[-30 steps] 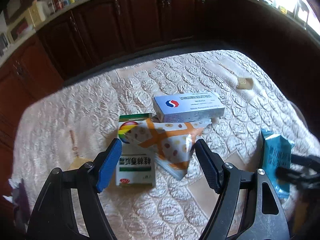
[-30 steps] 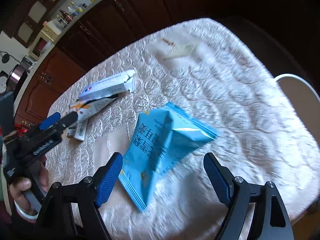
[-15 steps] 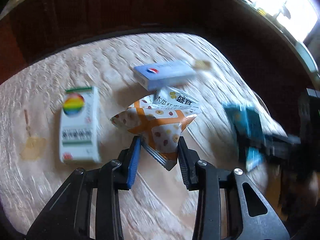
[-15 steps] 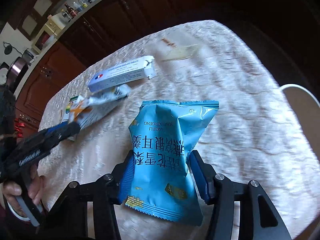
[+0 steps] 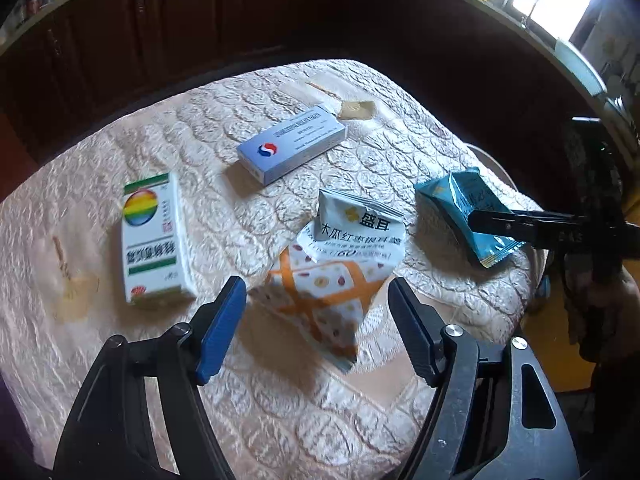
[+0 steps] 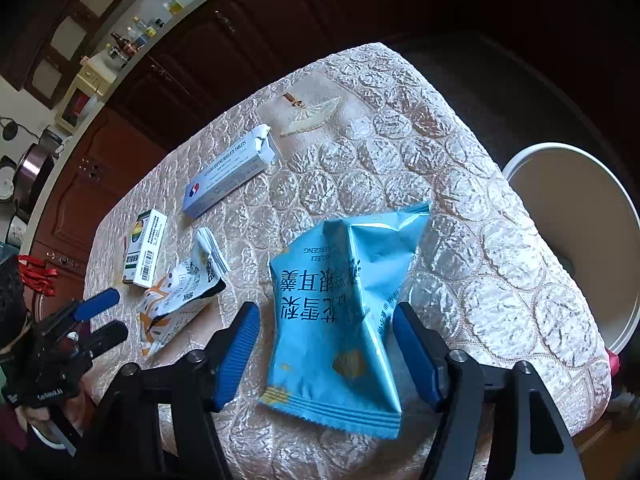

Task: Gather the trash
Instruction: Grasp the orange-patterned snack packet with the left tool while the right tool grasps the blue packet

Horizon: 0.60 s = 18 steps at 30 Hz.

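A white-and-orange snack packet [image 5: 352, 236] lies crumpled on the quilted tablecloth [image 5: 304, 408], its lower end between the jaws of my left gripper [image 5: 316, 292]. Those jaws are opening, with a gap on each side of the packet. A blue snack packet [image 6: 340, 300] lies between the jaws of my right gripper [image 6: 327, 312], which are also opening and not pressing it. The left wrist view has the blue packet [image 5: 452, 196] at the right with the right gripper's finger [image 5: 504, 224] over it. In the right wrist view the left gripper [image 6: 100, 316] sits by the orange packet [image 6: 180, 304].
A white box with a rainbow disc [image 5: 154, 236] stands left of the packets. A blue-and-white tablet box [image 5: 292, 144] lies farther back. A white round bin [image 6: 576, 216] sits below the table's right edge. Dark wooden cabinets [image 5: 200, 20] ring the table.
Half a second ago both grippers were squeezed on their packets. Now both sets of jaws stand apart and the packets rest on the cloth. Both hands have shifted slightly across the table.
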Each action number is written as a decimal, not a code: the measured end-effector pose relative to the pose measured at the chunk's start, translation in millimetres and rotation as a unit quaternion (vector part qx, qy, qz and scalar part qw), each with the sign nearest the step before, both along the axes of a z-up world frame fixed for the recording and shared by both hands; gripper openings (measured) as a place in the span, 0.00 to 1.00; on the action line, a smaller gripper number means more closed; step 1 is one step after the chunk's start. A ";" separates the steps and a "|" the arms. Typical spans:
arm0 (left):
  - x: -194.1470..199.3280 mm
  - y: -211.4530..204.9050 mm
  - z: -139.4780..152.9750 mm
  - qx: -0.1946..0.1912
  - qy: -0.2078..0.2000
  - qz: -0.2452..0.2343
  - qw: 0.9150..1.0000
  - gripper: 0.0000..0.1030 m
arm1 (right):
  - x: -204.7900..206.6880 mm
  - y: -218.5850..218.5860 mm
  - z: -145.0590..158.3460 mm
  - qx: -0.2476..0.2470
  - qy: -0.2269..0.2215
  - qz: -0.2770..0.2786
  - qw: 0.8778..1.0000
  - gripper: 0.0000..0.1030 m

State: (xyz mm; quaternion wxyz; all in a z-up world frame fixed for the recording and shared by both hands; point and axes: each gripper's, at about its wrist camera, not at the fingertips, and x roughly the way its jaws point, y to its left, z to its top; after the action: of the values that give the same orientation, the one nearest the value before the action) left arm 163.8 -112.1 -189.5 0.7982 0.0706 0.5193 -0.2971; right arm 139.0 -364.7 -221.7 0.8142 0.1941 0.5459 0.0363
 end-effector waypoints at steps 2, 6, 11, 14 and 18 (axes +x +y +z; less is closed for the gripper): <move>0.4 -10.7 -7.9 0.020 0.000 -0.021 1.000 0.71 | -1.8 0.9 -1.0 -0.003 0.000 0.001 1.000 0.71; -0.8 -28.4 -28.4 0.071 -0.007 -0.035 0.997 0.71 | 2.0 6.3 -3.8 -0.019 0.007 0.001 1.000 0.74; 4.2 -33.4 -38.9 0.080 -0.015 -0.003 0.997 0.62 | 9.7 13.8 -15.1 -0.038 0.009 0.006 0.999 0.76; 5.4 -28.9 -34.5 0.059 -0.006 0.012 0.998 0.56 | 7.0 16.1 -14.7 -0.037 -0.004 0.013 0.999 0.55; -1.1 -26.8 -15.0 0.044 -0.024 0.027 0.998 0.50 | -2.4 11.4 0.4 -0.028 -0.028 0.014 0.999 0.54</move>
State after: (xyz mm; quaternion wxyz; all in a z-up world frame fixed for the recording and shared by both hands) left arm 162.7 -138.9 -204.5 0.8144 0.0985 0.5142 -0.2503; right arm 136.7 -353.3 -221.2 0.8338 0.1622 0.5264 0.0383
